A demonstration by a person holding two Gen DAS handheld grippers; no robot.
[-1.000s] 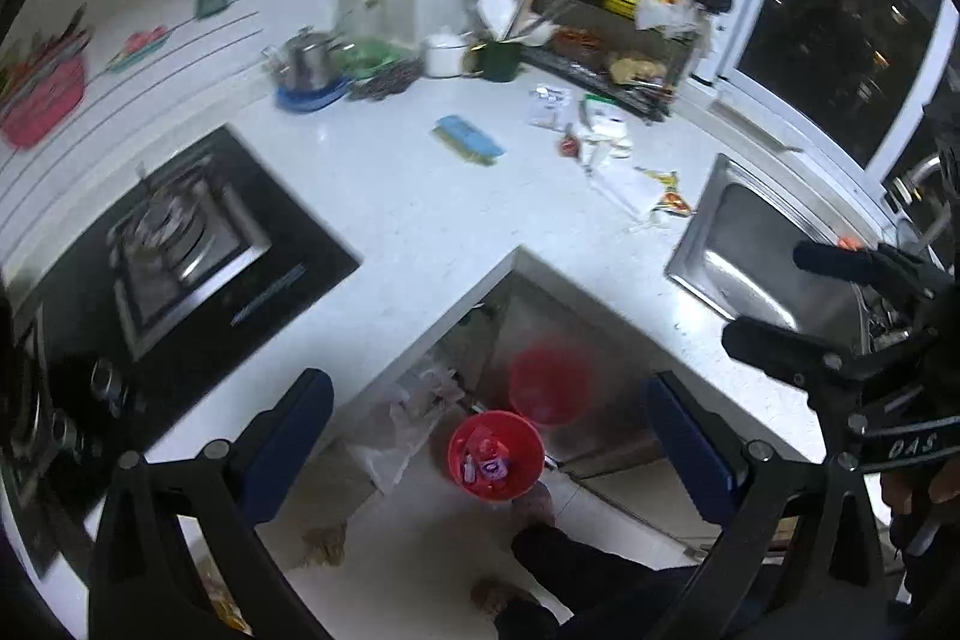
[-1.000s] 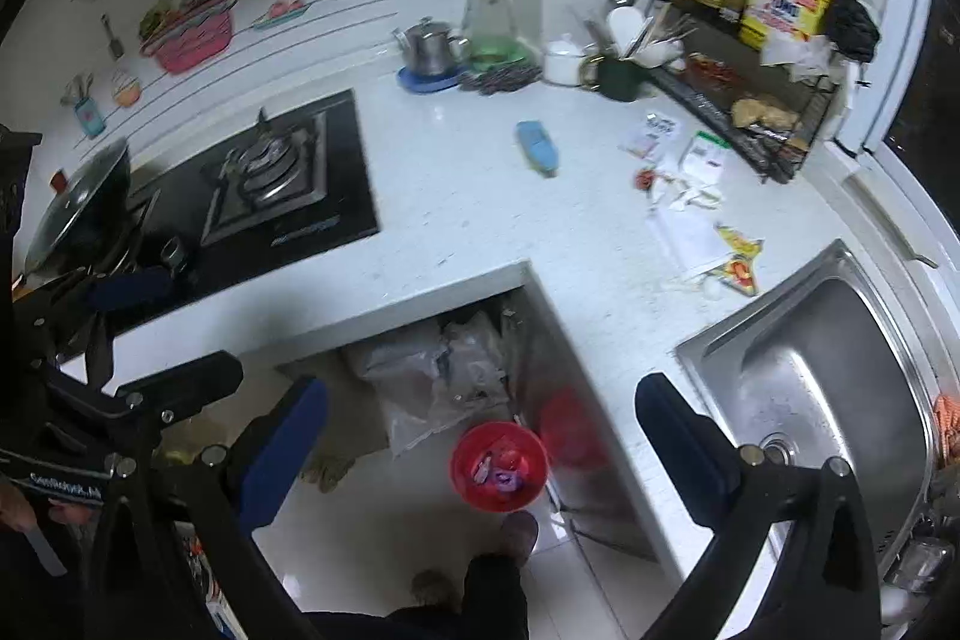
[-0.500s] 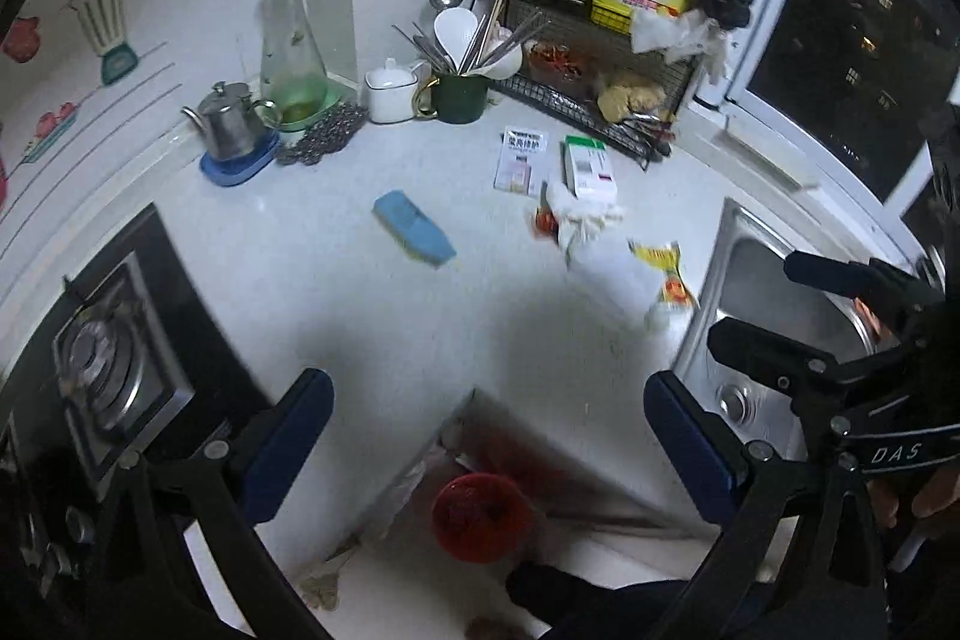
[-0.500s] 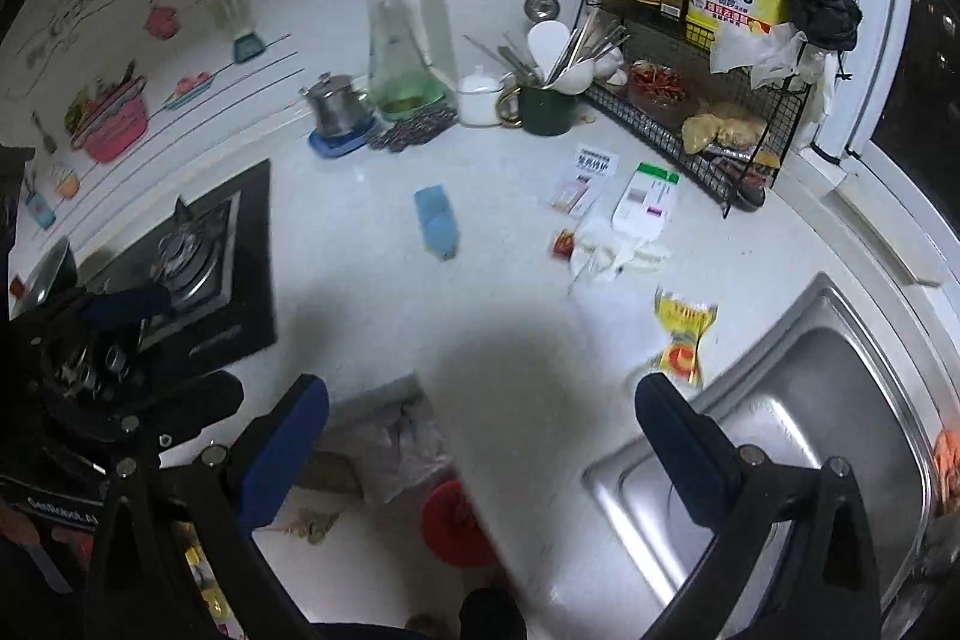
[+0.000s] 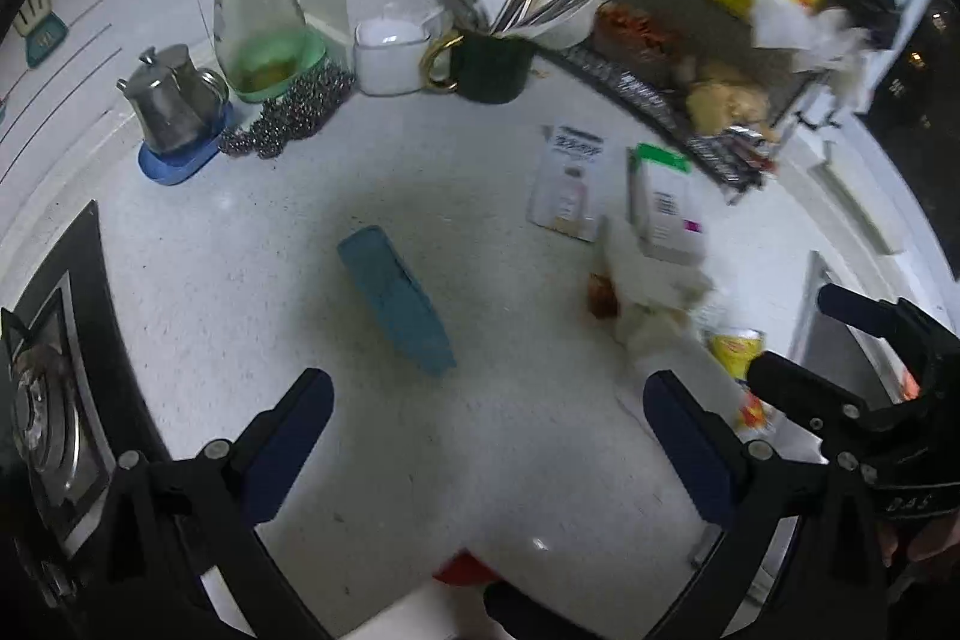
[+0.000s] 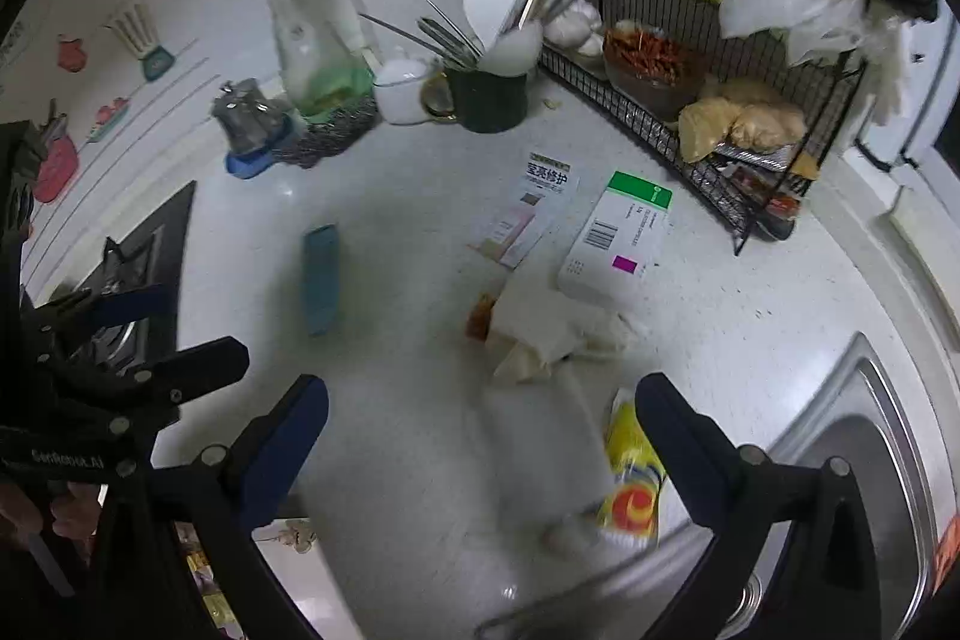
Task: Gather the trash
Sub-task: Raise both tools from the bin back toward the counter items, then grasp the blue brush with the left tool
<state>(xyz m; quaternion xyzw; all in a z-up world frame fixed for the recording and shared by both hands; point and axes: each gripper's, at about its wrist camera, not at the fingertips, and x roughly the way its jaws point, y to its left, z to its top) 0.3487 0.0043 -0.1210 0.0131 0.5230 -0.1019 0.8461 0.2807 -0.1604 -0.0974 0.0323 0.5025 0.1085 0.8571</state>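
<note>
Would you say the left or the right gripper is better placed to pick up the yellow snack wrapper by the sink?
Right. The yellow snack wrapper lies just inside the open right gripper, near its right finger; the left gripper hovers nearer the blue box.

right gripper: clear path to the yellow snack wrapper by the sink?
Probably yes. The right gripper is open and empty, and the yellow snack wrapper lies flat just by its right finger, nothing on top; only crumpled tissue sits beyond.
</note>
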